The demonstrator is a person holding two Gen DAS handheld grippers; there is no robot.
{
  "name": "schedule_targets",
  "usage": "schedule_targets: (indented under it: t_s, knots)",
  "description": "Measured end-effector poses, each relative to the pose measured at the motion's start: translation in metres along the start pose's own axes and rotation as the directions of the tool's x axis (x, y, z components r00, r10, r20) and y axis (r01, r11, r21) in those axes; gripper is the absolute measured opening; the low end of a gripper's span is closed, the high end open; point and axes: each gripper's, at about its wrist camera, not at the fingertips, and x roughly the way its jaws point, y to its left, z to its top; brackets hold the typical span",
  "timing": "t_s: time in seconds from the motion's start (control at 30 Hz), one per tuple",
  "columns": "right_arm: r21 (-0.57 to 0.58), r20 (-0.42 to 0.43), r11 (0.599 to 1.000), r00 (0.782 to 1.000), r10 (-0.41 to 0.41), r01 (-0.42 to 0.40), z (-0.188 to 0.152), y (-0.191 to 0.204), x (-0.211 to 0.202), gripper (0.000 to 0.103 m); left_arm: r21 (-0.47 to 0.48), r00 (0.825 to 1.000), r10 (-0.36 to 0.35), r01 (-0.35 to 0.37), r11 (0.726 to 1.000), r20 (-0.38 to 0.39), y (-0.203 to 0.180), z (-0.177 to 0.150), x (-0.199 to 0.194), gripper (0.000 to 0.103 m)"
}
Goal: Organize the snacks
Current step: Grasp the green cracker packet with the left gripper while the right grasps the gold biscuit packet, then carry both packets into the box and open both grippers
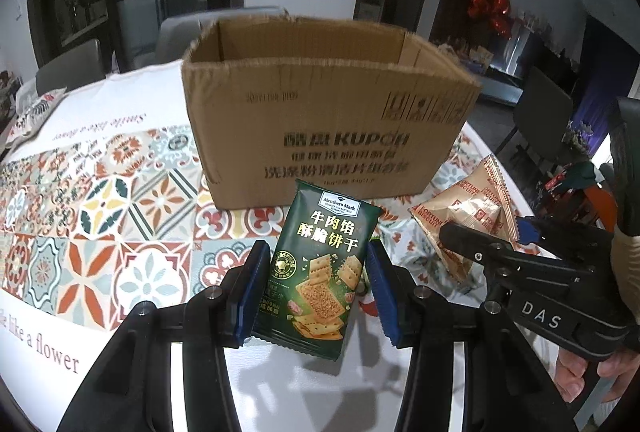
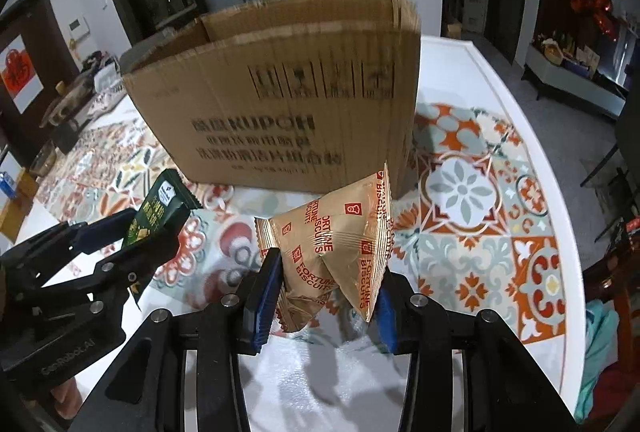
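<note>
Black plastic grippers, blue ribbed fingers (image 1: 248, 296), silver screws, white "DAS" lettering, bare-skinned hand (image 1: 592, 372).

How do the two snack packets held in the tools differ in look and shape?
The green cracker packet is dark green, flat and rectangular with Chinese lettering; the fortune biscuit packet is tan-gold with red English print and puffed into a pyramid shape. The green cracker packet sits in the left tool, the fortune biscuit packet in the right tool. Both are sealed, with crimped edges, and held before the cardboard box.
</note>
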Motion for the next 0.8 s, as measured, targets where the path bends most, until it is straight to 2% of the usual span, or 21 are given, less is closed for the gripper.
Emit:
schedule_targets:
  t_s: [0.47,0.8]
  knots:
    - [-0.025,0.161,0.999,0.987,0.027,-0.023,0.039,0.023,-0.051,0.043,0.044,0.987,-0.001,-0.006,0.999,0.162,0.003,0.042,-0.052,0.048]
    - [-0.061,0.247,0.998,0.969,0.028,-0.013,0.073,0.033,-0.075,0.043,0.065,0.973,-0.001,-0.014,0.998,0.231,0.012,0.078,-0.064,0.048]
